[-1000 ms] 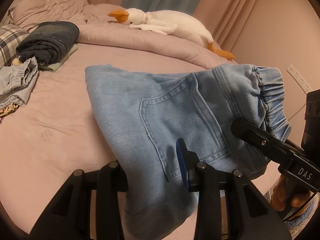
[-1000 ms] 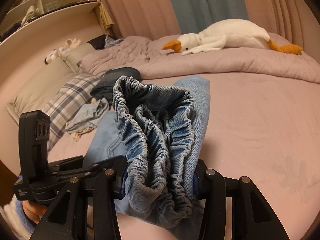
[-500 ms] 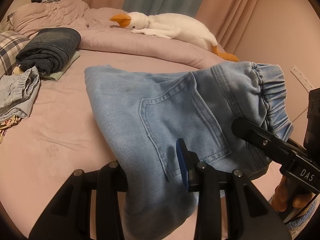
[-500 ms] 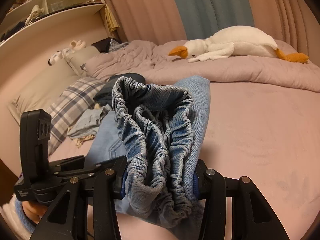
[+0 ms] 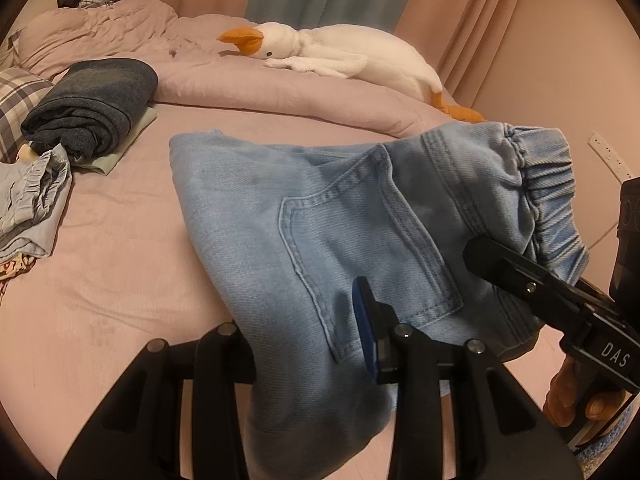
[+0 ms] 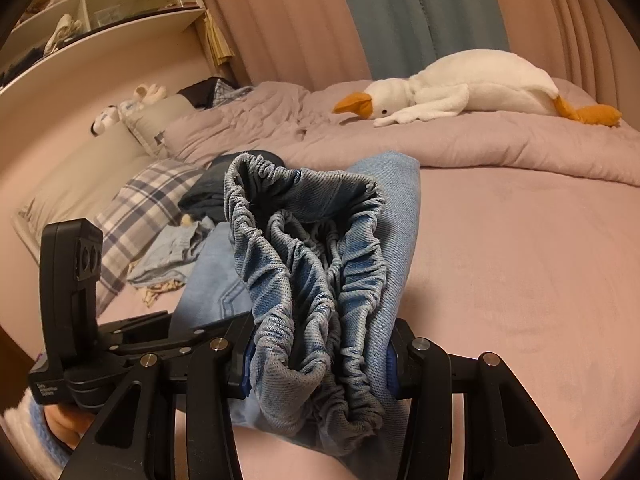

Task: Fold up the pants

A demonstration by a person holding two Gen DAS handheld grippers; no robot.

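Light-blue denim pants [image 5: 320, 216], folded over, hang just above the pink bed [image 5: 112, 280] with a back pocket facing up. At the bottom of the left wrist view my left gripper [image 5: 304, 336] is shut on the folded leg end of the pants. My right gripper [image 5: 492, 258] reaches in from the right and clamps the elastic waistband [image 5: 548, 184]. In the right wrist view the bunched waistband [image 6: 312, 264] fills my right gripper [image 6: 320, 364], shut on it between blue pads. My left gripper [image 6: 216, 328] shows at the lower left, in a hand.
A folded dark pair of jeans [image 5: 92, 100] and a heap of light clothes [image 5: 28, 200] lie at the left of the bed. A white goose plush [image 5: 340, 56] rests on the rolled duvet behind. A plaid pillow [image 6: 148, 200] and shelves [image 6: 100, 12] stand at the left.
Both grippers have carried the pants a little way across the bed together. Both grips look the same as before.
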